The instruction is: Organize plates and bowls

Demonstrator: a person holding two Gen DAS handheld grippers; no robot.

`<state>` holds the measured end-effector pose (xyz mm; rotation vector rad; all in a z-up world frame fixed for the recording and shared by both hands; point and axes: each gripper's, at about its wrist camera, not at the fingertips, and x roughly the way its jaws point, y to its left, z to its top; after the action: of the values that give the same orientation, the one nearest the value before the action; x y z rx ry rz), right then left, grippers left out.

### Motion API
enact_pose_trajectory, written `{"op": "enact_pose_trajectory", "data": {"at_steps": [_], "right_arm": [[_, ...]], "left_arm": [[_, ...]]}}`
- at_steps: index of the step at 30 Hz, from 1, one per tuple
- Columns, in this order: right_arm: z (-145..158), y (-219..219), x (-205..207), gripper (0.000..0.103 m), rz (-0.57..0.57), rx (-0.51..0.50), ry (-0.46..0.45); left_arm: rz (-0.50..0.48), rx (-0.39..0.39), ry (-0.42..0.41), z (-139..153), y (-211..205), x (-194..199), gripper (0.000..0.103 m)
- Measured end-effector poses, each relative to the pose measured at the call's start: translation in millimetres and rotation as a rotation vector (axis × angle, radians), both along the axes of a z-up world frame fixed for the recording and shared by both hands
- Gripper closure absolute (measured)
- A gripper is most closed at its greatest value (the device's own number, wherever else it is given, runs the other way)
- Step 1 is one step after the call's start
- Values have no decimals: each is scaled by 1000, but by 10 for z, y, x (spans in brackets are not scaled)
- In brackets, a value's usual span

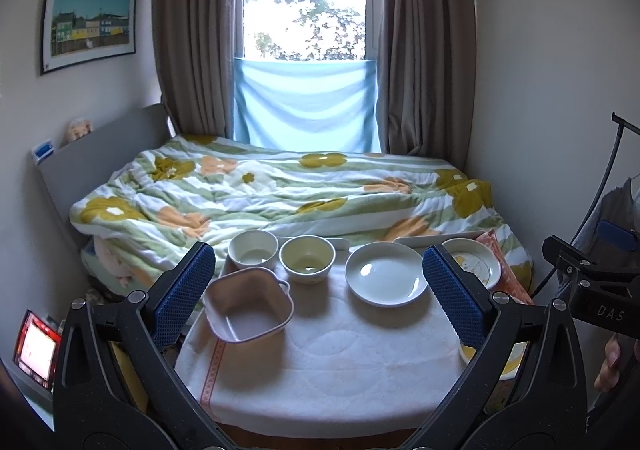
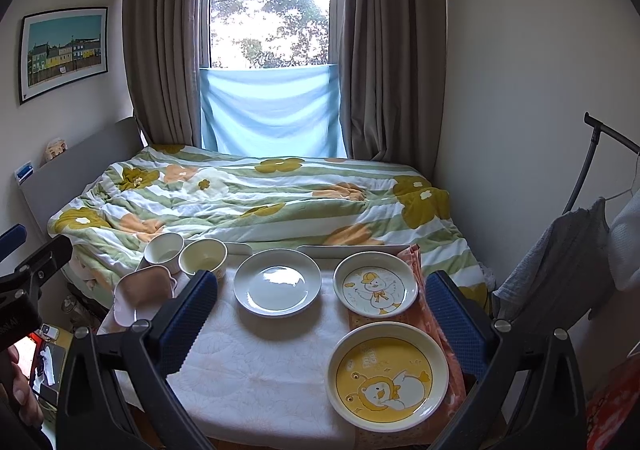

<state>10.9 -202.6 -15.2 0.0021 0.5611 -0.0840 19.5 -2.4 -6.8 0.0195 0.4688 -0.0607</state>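
On the cloth-covered table (image 1: 320,370) stand a pink square bowl (image 1: 249,306), a white round bowl (image 1: 253,252), a cream bowl (image 1: 307,258) and a plain white plate (image 1: 386,274). The right wrist view adds a duck-print white plate (image 2: 375,284) and a yellow duck plate (image 2: 387,374) on a pink cloth at the right. My left gripper (image 1: 320,290) hangs open above the table's near half, holding nothing. My right gripper (image 2: 320,326) is open too, over the table, empty. The plain white plate (image 2: 277,287) lies between its fingers, further off.
A bed with a flowered quilt (image 1: 280,189) runs behind the table up to the curtained window (image 1: 304,49). A white tray (image 2: 348,248) sits at the table's far edge. A clothes rack with hanging garments (image 2: 560,262) stands at the right. A lit screen (image 1: 36,350) is at the lower left.
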Motion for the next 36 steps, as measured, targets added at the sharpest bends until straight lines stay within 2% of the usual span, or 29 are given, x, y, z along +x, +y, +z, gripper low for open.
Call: {"op": "enact_pose_trajectory", "data": {"at_steps": [32, 36], "right_arm": [[-17, -44, 17, 0, 2, -4, 1], [-5, -14, 1, 0, 0, -7, -1]], "left_arm": [[-2, -3, -7, 13, 2, -51, 0], [-16, -23, -13, 38, 34, -77, 0]]}}
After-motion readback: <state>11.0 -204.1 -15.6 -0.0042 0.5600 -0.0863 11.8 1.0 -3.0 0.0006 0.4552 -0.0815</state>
